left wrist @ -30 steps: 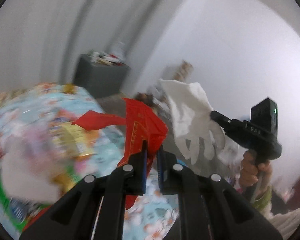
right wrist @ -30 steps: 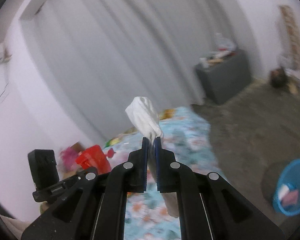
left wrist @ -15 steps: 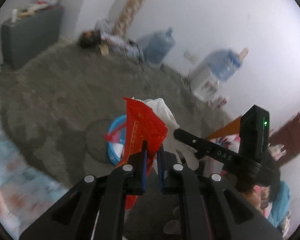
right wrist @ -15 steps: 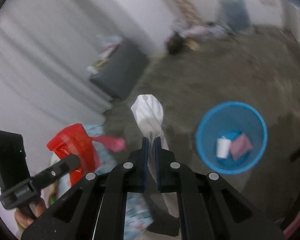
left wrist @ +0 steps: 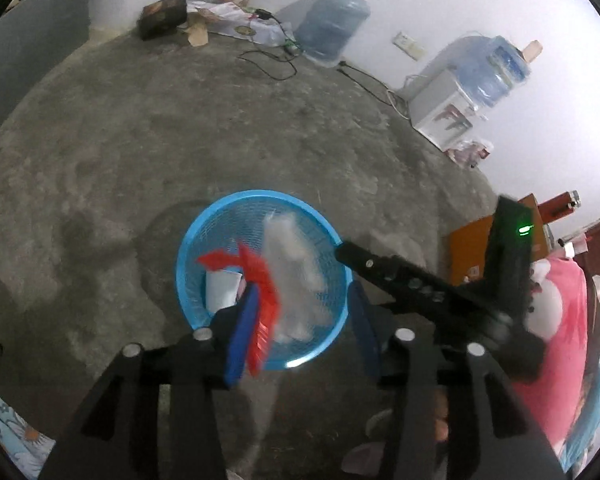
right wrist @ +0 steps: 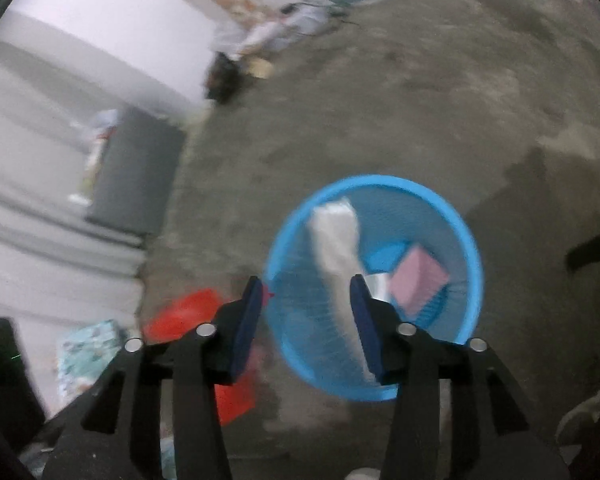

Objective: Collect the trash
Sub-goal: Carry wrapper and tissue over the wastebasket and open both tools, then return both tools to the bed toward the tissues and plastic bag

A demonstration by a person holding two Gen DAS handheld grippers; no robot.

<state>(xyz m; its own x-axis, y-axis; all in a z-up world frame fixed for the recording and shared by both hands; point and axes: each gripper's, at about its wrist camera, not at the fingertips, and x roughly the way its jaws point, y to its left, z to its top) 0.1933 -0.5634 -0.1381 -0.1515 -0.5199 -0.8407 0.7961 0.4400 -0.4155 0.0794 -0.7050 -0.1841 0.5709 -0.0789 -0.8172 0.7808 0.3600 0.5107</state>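
Red, crinkled plastic wrapper [left wrist: 260, 280] is lying against the inner face of your left gripper's [left wrist: 300, 328] left blue pad, over the round blue mesh waste basket [left wrist: 204, 224]. The jaws are opening and standing about half apart; the pads are no longer pressing the wrapper from both sides. A crumpled white tissue [right wrist: 336, 240] is hanging blurred between the parting fingers of your right gripper [right wrist: 306, 324], close to the right pad; those jaws are also opening, roughly half wide, with no squeeze on it. Both pieces are positioned above the basket mouth, which already contains a white paper cup [left wrist: 222, 288] and a pink flat packet [right wrist: 418, 280].

Risk points:
- The wrapper is sitting near the basket's near rim in the left wrist view. Light plastic may cling to the pad or drift outside onto the bare concrete floor [left wrist: 180, 128].
- The tissue may catch on the right pad and trail out if you are pulling away early.
- The two grippers are working close together; the right tool's black body is crossing beside the left jaws, so a sideways move may knock them together.

Clearance: the floor around the basket is open on all visible sides. Water bottles and a dispenser [left wrist: 444, 116] are standing well apart along the wall.
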